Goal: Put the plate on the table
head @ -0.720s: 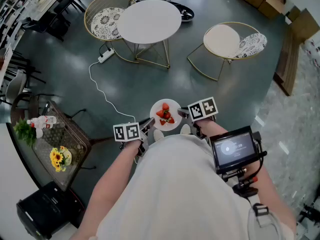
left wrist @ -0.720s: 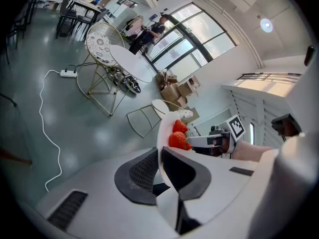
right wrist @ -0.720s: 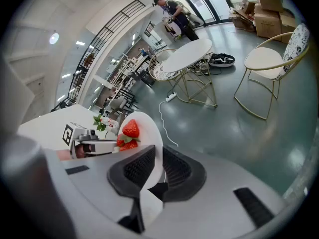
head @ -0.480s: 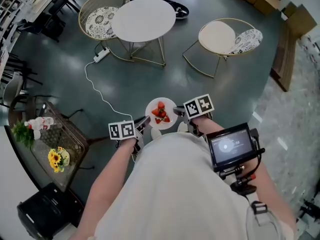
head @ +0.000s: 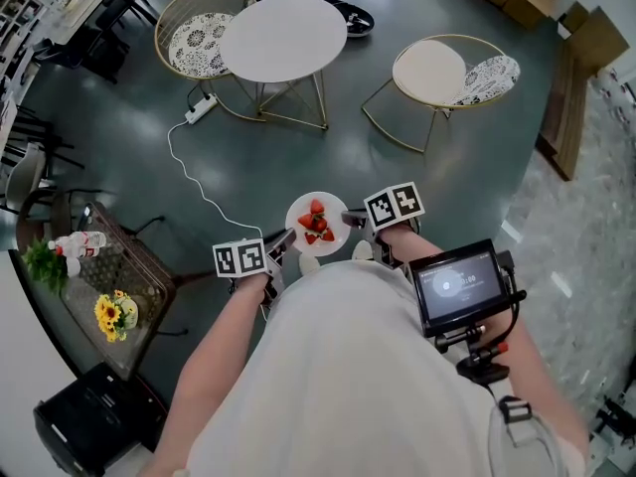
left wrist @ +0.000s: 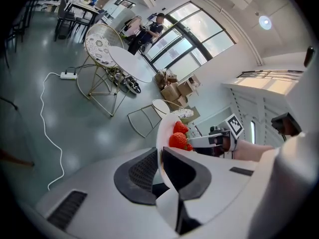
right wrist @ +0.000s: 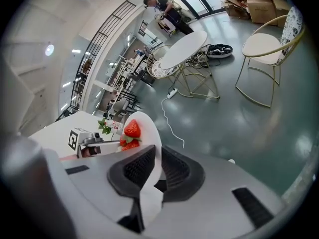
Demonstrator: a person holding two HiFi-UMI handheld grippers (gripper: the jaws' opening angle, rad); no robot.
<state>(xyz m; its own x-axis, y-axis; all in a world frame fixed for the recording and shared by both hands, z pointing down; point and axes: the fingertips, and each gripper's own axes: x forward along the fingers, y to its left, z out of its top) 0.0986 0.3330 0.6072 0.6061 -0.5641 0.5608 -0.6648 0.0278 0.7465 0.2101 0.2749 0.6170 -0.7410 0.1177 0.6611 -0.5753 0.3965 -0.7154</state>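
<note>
Looking from the head: plate (head: 336, 215) of strawberries (head: 315, 222) is held in mid-air between left gripper (head: 283, 238) and right gripper (head: 353, 219), well apart from the round white table (head: 283, 38).
Left gripper view: jaws are clamped on the plate rim.
Right gripper view: jaws are pinched on the opposite rim, strawberries just beside them.

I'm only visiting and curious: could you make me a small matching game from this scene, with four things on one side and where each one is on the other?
Things:
1. plate
2. table
3. power strip
4. sunflowers

Places:
A. lying on the floor
B. in the wire rack
C. pinched between the left claw and the right claw
D. standing farther off, nothing on top

Pairs: 1-C, 2-D, 3-A, 4-B
</note>
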